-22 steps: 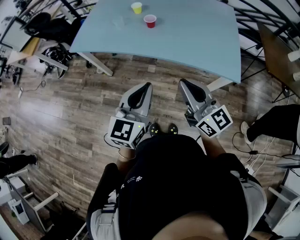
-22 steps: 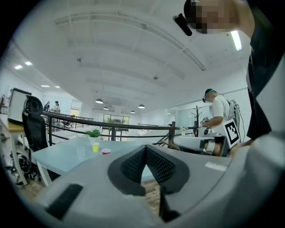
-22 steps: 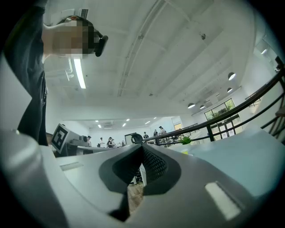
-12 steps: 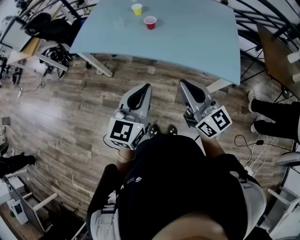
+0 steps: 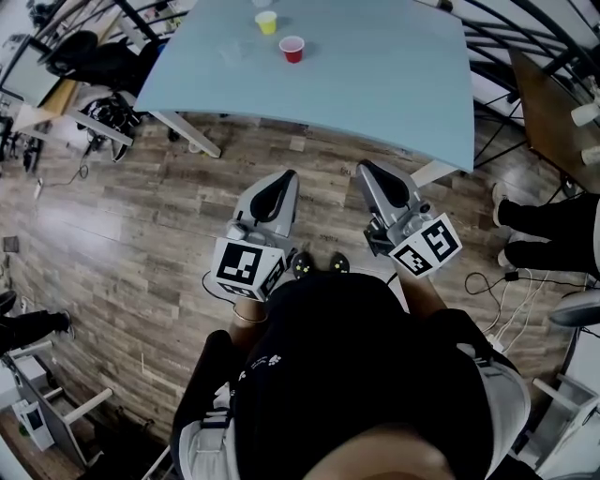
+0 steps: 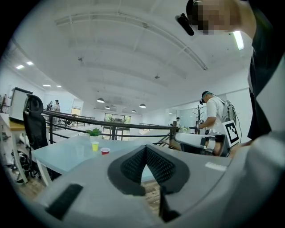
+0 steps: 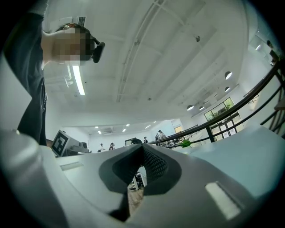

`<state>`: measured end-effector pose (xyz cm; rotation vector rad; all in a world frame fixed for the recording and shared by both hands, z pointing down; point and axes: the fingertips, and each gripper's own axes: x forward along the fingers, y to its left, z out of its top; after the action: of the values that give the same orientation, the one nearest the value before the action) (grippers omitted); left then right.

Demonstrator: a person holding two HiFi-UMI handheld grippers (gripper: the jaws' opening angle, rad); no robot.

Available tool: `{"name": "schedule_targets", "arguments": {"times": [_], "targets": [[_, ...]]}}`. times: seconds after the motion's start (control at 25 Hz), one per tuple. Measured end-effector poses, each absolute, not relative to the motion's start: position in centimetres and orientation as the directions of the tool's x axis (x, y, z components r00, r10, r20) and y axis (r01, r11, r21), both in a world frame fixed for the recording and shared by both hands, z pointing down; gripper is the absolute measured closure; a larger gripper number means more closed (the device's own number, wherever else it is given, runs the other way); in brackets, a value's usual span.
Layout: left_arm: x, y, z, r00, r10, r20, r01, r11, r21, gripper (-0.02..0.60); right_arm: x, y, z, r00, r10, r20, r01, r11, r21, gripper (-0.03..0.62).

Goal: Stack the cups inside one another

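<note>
Standing back from the pale blue table (image 5: 394, 84), the person holds both tools close to the body. The left gripper (image 5: 284, 178) and right gripper (image 5: 368, 170) are each clenched on nothing, probably because no reach has begun. The yellow cup (image 5: 266, 22) and red cup (image 5: 292, 49) sit near each other but apart, unstacked, at the table's far side.
</note>
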<state>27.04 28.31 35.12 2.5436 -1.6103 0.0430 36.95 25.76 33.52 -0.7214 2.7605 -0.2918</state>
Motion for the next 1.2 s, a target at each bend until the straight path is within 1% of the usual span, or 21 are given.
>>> {"name": "schedule_targets", "arguments": {"times": [0.36, 0.6, 0.96, 1.2], "targets": [[29.4, 27.6, 34.9, 0.429, -0.899, 0.090, -0.902, -0.421, 0.099, 0.592, 39.3, 25.1, 33.6, -0.843, -0.496, -0.206, -0.443, 0.859, -0.257, 0.594], [30.6, 27.9, 35.2, 0.391, -0.915, 0.101, -0.919, -0.383, 0.093, 0.593, 41.0, 25.0, 34.7, -0.857, -0.480, -0.188, -0.423, 0.863, -0.276, 0.597], [30.5, 28.4, 35.9, 0.345, -0.932, 0.114, -0.938, -0.336, 0.091, 0.593, 41.6, 24.9, 36.3, -0.871, -0.462, -0.168, -0.402, 0.866, -0.298, 0.597], [30.4, 27.2, 36.5, 0.344, -0.933, 0.107, -0.937, -0.335, 0.098, 0.592, 41.9, 23.8, 36.6, -0.869, -0.471, -0.154, -0.416, 0.862, -0.290, 0.599]]}}
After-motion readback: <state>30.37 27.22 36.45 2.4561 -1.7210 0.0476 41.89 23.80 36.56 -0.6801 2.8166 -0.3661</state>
